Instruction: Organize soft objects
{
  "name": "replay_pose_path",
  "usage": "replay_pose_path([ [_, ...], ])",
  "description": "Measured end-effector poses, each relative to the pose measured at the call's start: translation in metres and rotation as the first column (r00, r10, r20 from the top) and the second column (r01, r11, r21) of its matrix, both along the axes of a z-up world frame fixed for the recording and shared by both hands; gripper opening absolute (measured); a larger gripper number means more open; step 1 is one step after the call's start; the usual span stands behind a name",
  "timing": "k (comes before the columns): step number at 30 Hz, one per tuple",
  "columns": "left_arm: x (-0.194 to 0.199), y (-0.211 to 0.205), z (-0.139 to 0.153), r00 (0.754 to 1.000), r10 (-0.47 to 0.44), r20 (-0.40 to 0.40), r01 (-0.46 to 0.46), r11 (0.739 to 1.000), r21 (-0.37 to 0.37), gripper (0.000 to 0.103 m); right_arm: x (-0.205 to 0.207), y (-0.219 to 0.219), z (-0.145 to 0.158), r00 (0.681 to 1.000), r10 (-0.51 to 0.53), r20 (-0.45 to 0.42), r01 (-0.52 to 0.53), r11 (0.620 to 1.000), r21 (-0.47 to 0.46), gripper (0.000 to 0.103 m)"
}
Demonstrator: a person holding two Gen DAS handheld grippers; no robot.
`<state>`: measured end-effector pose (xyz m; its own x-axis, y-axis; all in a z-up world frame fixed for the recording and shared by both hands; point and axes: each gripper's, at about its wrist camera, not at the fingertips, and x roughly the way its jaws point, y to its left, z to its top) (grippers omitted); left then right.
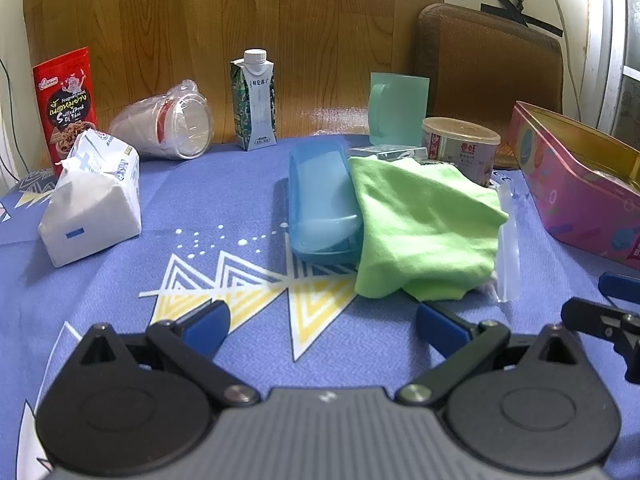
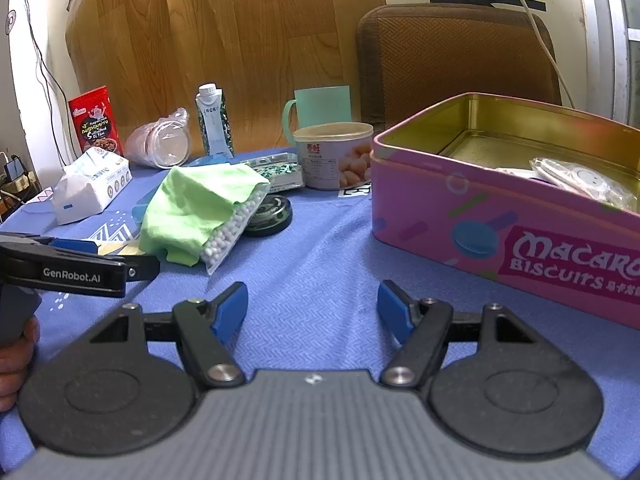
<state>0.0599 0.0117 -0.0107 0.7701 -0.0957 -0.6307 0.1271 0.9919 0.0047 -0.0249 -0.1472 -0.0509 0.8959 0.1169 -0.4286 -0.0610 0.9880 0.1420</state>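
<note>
A crumpled green cloth [image 1: 424,224] lies on the blue tablecloth, draped over a clear bag of white beads [image 2: 236,224] and against a blue plastic case [image 1: 322,204]. It also shows in the right wrist view [image 2: 196,208]. A white tissue pack [image 1: 94,204] lies at the left. A pink biscuit tin [image 2: 500,216] stands open at the right with small packets inside. My left gripper [image 1: 322,322] is open and empty, just short of the cloth. My right gripper [image 2: 312,306] is open and empty over bare tablecloth, left of the tin.
Behind stand a red snack bag [image 1: 66,100], a bagged stack of cups [image 1: 172,126], a drink carton [image 1: 256,100], a teal mug [image 1: 396,106] and a round can [image 1: 460,146]. A black round lid [image 2: 270,216] lies by the beads. A brown chair [image 2: 456,52] is behind.
</note>
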Motion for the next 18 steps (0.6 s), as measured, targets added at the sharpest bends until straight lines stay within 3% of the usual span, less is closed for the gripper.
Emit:
replay_pose_path([
  [5,0.001,0.0,0.0,1.0,-0.003,-0.003,0.003,1.0,0.008,0.103,0.0,-0.001,0.0,1.0,0.001,0.001,-0.001,1.0,0.002,0.075],
  [18,0.005,0.002,0.0,0.997,-0.068,-0.02,0.069,0.997,0.028,0.103,0.005,0.009,0.0,0.998,0.035,-0.056,-0.037,0.998,-0.043,0.103],
])
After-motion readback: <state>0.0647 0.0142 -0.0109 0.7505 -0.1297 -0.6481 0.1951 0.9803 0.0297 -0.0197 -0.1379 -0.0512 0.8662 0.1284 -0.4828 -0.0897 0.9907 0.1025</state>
